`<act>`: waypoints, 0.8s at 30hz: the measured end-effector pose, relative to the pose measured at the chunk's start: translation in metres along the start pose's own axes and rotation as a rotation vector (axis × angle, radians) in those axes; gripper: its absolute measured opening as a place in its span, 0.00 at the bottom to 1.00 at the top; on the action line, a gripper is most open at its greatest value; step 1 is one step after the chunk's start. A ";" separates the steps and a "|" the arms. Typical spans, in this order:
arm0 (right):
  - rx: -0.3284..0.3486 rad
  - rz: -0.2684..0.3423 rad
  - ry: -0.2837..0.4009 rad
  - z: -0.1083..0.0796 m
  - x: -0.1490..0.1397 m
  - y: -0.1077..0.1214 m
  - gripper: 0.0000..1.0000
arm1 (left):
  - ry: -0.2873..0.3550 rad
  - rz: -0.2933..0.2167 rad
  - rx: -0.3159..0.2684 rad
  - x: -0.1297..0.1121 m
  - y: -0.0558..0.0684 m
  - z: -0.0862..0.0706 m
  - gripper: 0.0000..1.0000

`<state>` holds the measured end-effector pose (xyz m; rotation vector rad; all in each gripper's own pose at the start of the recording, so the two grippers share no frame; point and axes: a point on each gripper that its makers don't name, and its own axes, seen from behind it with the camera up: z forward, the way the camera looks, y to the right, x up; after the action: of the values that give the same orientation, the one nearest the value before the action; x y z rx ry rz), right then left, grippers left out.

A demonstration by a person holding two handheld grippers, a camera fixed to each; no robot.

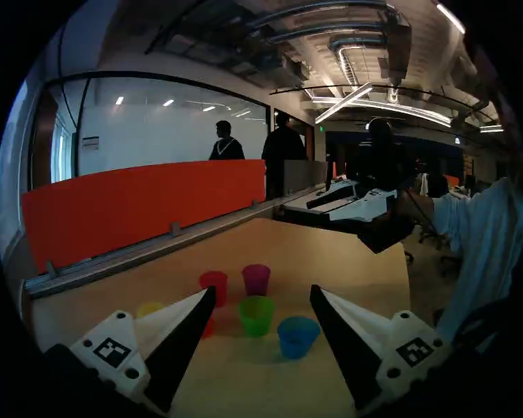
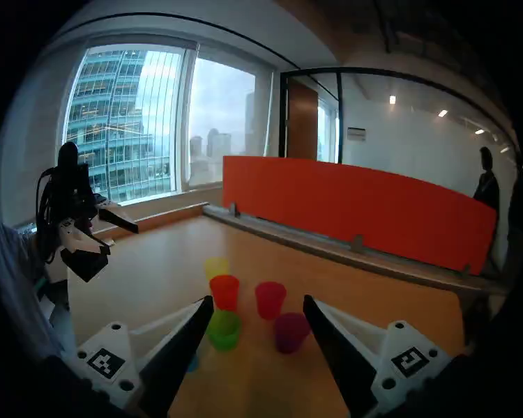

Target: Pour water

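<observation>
- Orange divider panel (image 2: 359, 202) runs along the far edge of the table (image 2: 157, 265), with a metal rail (image 2: 317, 240) at its base. In the right gripper view a big window (image 2: 122, 132) sits to its left, towers outside.
- Left gripper view: a person (image 1: 224, 143) and a second person (image 1: 282, 148) stand behind the divider as dark outlines, well apart from the table.
- Left gripper (image 1: 261, 288): fingers spread wide, nothing held, raised over the near table edge and aimed at the cups. In the right gripper view it hangs at far left, off the table's side.
- Right gripper (image 2: 258, 299): fingers also wide apart, nothing between them. In the left gripper view it sits high on the right above the table, with a pale sleeve (image 1: 478, 223) behind it.
- Bare tabletop lies between each gripper and the cups.
- Six plastic cups stand upright in a loose cluster mid-table, close together. Can't tell if any touch.
- Right gripper view layout:
  - yellow cup (image 2: 217, 267) is farthest
  - orange cup (image 2: 224, 291) is just in front of it
  - green cup (image 2: 224, 329) is nearest in that line
  - red cup (image 2: 270, 299) is beside the orange one, to its right
  - purple cup (image 2: 290, 331) is nearer and further right
- Blue cup (image 1: 298, 336) is nearest the left gripper, just beside the green. In the right gripper view it is mostly hidden behind that gripper's left finger.
- Contents: cups are tinted and the angle is low, so I can't tell whether any holds water.
</observation>
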<state>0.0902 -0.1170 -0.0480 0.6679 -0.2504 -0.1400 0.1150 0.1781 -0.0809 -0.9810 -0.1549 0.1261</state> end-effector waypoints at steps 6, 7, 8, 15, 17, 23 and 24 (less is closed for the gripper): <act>0.005 -0.008 -0.026 0.006 -0.012 0.000 1.00 | -0.025 0.017 -0.028 -0.015 0.007 0.009 1.00; 0.006 -0.010 -0.030 0.007 -0.014 0.000 1.00 | -0.032 0.019 -0.031 -0.018 0.007 0.011 1.00; 0.006 -0.012 -0.034 0.009 -0.016 0.000 1.00 | -0.038 0.020 -0.034 -0.021 0.008 0.012 1.00; 0.006 -0.030 -0.060 0.015 -0.028 0.000 1.00 | -0.077 0.031 -0.067 -0.042 0.015 0.024 1.00; 0.005 -0.035 -0.065 0.017 -0.031 0.000 1.00 | -0.088 0.032 -0.079 -0.048 0.018 0.027 1.00; 0.006 -0.039 -0.076 0.022 -0.038 0.000 1.00 | -0.123 0.030 -0.117 -0.068 0.027 0.039 1.00; 0.007 -0.039 -0.078 0.022 -0.039 0.000 1.00 | -0.130 0.032 -0.121 -0.071 0.029 0.041 1.00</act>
<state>0.0464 -0.1220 -0.0382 0.6752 -0.3127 -0.2033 0.0363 0.2149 -0.0876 -1.0969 -0.2689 0.2116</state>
